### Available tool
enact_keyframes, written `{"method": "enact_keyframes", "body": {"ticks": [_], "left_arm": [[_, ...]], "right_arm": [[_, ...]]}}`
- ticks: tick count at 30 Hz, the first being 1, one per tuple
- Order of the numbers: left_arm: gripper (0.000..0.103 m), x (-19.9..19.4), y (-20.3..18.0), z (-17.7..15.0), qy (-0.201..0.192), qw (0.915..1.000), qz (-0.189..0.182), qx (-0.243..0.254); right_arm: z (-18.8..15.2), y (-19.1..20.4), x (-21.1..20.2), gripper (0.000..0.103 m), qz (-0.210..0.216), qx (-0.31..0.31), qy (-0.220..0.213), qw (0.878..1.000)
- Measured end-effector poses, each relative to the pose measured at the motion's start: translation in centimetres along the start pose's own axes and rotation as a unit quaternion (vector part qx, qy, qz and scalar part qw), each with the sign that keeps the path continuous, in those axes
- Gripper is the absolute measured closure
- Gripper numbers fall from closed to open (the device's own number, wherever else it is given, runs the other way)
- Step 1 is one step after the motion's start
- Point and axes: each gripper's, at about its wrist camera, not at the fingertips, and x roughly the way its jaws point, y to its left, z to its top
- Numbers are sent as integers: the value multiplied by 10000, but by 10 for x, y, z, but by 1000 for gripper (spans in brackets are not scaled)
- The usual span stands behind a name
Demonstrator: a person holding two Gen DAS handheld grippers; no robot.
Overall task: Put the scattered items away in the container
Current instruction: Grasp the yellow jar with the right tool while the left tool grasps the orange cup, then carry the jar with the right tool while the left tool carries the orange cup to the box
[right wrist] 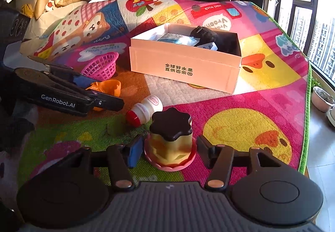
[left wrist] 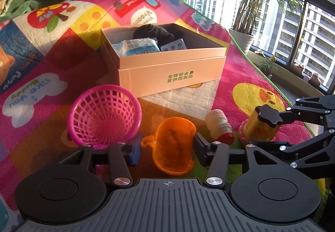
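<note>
Box [left wrist: 167, 68] holds black cloth [left wrist: 155, 32], packets [left wrist: 140, 46]; pink basket [left wrist: 104, 114] empty.

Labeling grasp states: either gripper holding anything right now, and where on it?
Nothing held. Left gripper is open around the orange cup; right gripper is open around the toy pudding at its base, fingers not touching.

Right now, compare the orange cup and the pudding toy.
The orange cup lies on its side between the left gripper's fingers; the pudding toy stands upright between the right gripper's. The cup is hollow, the pudding solid. Both are outside the box.
</note>
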Motion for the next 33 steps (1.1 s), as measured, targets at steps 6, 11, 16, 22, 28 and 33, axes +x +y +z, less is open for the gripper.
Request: {"method": "enact_keyframes", "body": {"ticks": [6, 11, 16, 22, 28, 33], "left_arm": [[72, -30, -15, 17, -367, 9987, -26, 350], [72, -55, -21, 49, -851, 9936, 94, 738], [38, -59, -21, 43, -820, 9940, -113, 712], [30, -33, -18, 4, -267, 9981, -417, 361], [22, -2, -1, 3, -87, 9998, -178, 59], [22, 16, 5, 7, 41, 9999, -156, 6]], "right_arm": [[9, -12, -16, 47, -15, 177, -49, 9998], [47, -29, -41, 47, 34, 444, -465, 9979], [74, -39, -59, 47, -56, 568, -960, 9937], [43, -39, -36, 47, -23, 718, -461, 9964], [12, -33, -10, 47, 5, 811, 64, 9967], [7, -25, -1, 47, 45, 685, 167, 9975]]}}
